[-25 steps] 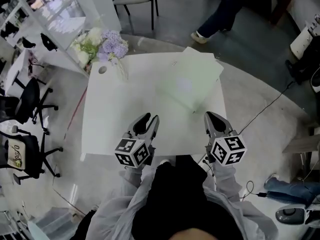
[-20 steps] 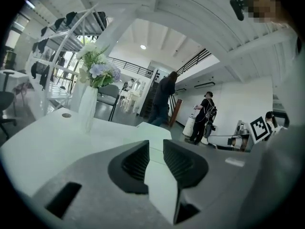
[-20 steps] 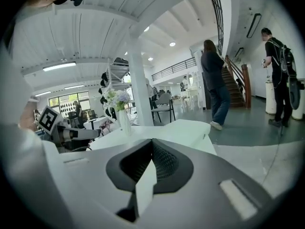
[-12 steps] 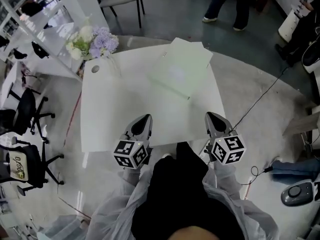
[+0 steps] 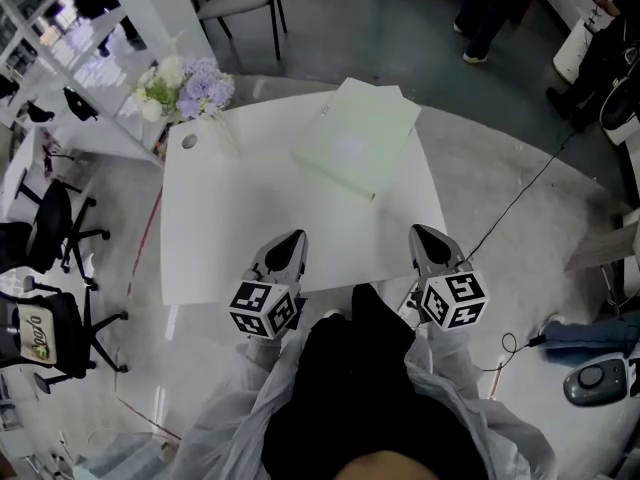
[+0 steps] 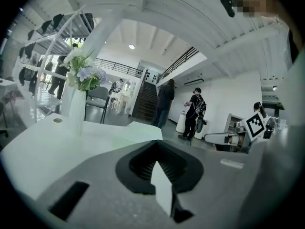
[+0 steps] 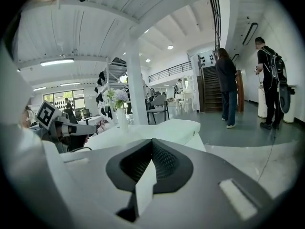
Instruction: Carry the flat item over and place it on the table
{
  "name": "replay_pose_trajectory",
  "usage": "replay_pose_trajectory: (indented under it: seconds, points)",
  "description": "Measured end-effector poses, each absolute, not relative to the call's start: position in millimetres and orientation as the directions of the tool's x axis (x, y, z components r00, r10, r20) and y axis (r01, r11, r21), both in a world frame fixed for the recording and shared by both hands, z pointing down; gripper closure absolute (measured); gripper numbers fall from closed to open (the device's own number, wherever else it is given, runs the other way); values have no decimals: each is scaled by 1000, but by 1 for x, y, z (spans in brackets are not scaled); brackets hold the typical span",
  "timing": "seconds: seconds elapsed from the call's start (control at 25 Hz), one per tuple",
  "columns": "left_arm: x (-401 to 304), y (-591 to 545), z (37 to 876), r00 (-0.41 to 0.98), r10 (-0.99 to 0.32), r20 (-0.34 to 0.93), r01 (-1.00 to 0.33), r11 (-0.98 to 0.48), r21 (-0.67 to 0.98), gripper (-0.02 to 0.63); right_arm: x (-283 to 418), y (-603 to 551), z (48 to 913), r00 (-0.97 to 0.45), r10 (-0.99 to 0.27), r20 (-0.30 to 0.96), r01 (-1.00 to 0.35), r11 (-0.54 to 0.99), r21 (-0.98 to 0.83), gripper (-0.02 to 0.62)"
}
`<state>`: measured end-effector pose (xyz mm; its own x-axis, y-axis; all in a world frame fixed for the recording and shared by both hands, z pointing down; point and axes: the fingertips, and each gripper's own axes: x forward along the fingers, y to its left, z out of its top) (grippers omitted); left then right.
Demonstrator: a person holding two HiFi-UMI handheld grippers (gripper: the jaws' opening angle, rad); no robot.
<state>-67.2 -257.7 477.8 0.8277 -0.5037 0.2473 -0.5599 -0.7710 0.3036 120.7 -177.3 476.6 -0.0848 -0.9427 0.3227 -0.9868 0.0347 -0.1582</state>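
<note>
Grey hall floor (image 5: 500, 168) spreads round a white table (image 5: 230, 228), with people walking past beyond its far side. Within the last second both grippers have drawn back from over the table to its near edge. The left gripper (image 5: 291, 240), whose jaws stood apart a second ago, has closed them. The flat item (image 5: 358, 148), a pale green board, lies on the table's far right corner, well clear of both tools, and one edge seems to reach past the table's rim. To my eye the placing is done and the hands are withdrawing. Both pairs of fingers are now clenched on nothing: the left gripper's jaws meet tip to tip, and the right gripper (image 5: 426, 236) is likewise closed and empty at the table's near edge.
</note>
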Motion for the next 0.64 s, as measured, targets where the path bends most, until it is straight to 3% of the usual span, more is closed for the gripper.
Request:
replay_pose_trajectory:
  seconds: [0.64]
  points:
    - [-52, -267, 476, 826, -508, 244, -562, -767, 310, 607, 131, -186, 471, -105, -945, 311, -984, 54, -170, 588]
